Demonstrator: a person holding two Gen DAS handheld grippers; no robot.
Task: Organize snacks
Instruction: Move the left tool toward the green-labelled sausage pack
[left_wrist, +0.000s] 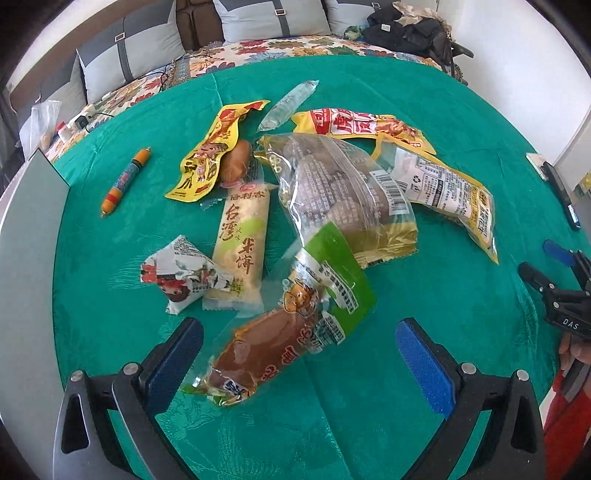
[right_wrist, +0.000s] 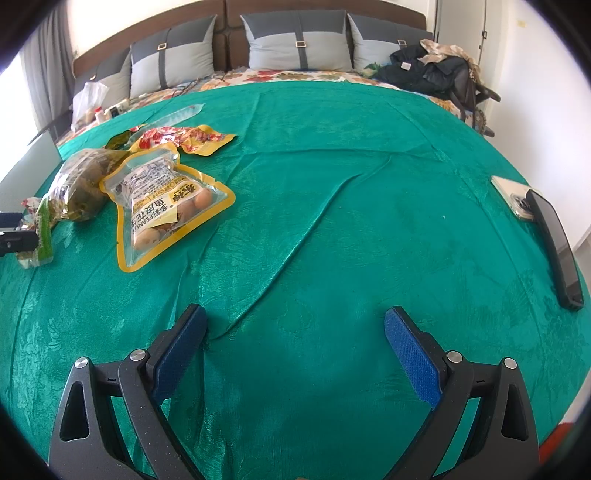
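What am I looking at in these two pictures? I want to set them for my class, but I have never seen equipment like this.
A person holds a two-fingered gripping tool in each hand, and each tool carries a wide-angle camera looking forward along its fingers. One picture is from the left gripper, the other from the right gripper. Both stand open and hold nothing. Below them is a green cloth with a bed and pillows behind it. On the cloth lies a heap of snack packets: a sausage packet between the left gripper's fingers, a rice cracker bar, a small sausage stick off by itself, and a peanut bag. A phone lies at the right edge.
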